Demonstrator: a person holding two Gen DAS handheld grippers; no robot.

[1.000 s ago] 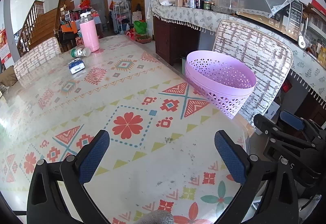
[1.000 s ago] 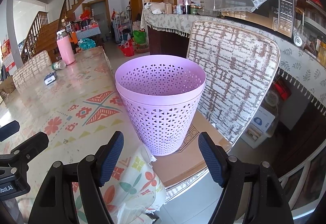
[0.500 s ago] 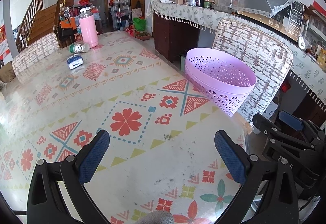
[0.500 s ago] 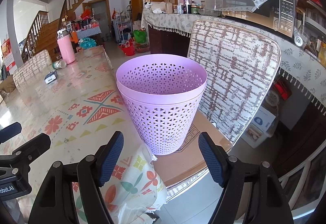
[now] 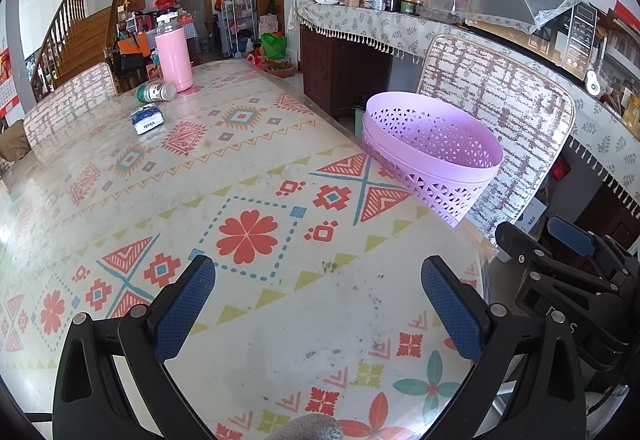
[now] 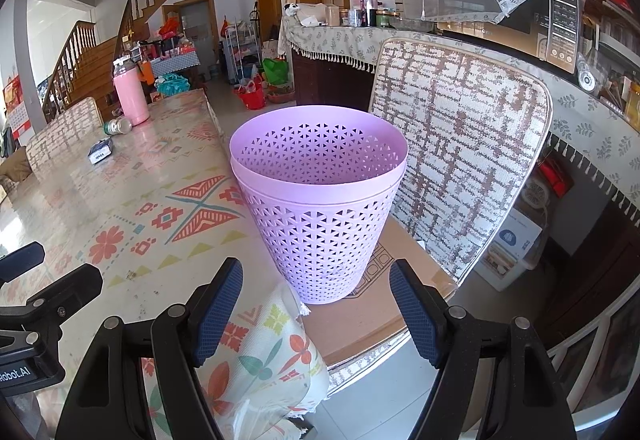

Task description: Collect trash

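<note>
- Two tongs are in our hands, and both stand wide apart with nothing between their blue pads: the left tongs (image 5: 318, 304) hang over the patterned table (image 5: 248, 176), the right tongs (image 6: 316, 310) over the table's near right corner.
- We see the lilac waste basket (image 6: 320, 216) upright just past the right tongs, on a brown board on the seat of the checked chair (image 6: 460, 160), hard by the table's right edge.
- We find the trash far off at the left end of the table: a small blue-and-white packet (image 5: 147, 119) lying flat, and just beyond it a little bottle with a green band (image 5: 157, 92) on its side.
- We note a tall pink flask (image 5: 173, 54) upright just behind that bottle.
- We cannot see into the bottom of the basket from either view.
</note>
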